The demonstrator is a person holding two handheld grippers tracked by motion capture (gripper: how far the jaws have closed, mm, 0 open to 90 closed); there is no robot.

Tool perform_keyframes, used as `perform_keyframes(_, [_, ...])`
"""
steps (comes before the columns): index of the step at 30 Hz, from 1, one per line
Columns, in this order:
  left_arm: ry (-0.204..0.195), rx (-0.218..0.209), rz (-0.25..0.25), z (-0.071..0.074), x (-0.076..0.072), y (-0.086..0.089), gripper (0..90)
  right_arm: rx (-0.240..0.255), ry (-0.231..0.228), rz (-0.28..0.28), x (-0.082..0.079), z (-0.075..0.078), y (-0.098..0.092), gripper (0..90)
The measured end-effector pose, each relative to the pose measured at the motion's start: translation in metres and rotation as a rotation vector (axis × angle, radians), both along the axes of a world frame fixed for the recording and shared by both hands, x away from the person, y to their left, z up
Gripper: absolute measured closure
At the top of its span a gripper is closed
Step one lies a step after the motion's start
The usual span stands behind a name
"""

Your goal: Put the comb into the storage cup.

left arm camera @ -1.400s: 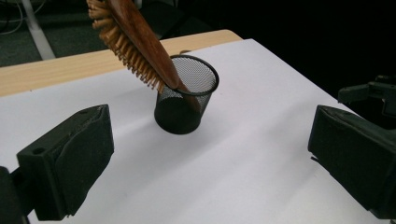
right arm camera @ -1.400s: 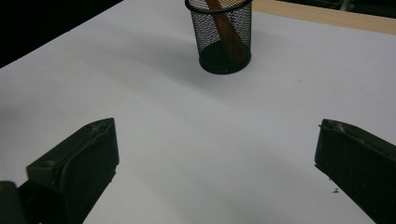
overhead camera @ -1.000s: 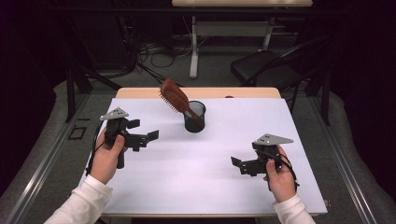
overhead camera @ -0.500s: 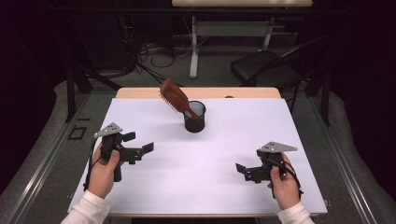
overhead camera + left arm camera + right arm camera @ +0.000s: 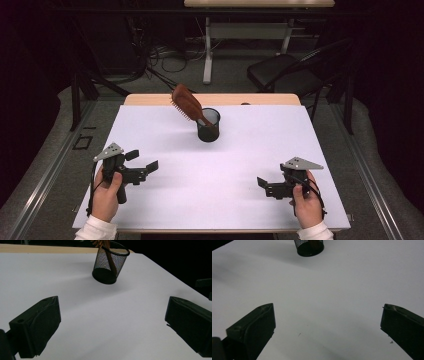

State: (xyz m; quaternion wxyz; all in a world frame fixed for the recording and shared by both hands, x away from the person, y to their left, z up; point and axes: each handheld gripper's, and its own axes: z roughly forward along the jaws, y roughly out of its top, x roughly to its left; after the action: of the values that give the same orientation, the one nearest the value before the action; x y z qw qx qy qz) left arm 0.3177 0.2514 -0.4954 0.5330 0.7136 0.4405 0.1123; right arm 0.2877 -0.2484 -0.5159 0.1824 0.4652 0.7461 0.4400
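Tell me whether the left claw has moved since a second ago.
Yes. The left claw has drawn back toward the person, farther from the mesh cup, which stands unmoved.

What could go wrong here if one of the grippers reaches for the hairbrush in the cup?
1. The hairbrush leans far out of the mesh cup, its head high above the rim, so a pull to the side may tip the cup over.
2. The cup stands loose on the white table; a push could slide it toward the far edge.
3. The left gripper and right gripper are open and far off, so a grip must be aimed carefully.
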Motion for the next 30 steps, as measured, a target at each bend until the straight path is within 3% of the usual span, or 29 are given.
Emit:
perform_keyframes(11, [-0.013, -0.017, 0.017, -0.017, -0.005, 0.014, 0.4, 0.009, -0.010, -0.056, 0.001, -0.014, -0.010, 0.0])
perform_keyframes(24, [-0.026, 0.035, 0.022, -0.037, -0.002, 0.019, 0.4, 0.005, -0.024, -0.110, 0.003, -0.024, -0.022, 0.0])
perform_keyframes(30, [-0.023, 0.030, 0.029, -0.042, 0.000, 0.021, 0.4, 0.013, -0.026, -0.133, 0.005, -0.027, -0.027, 0.0])
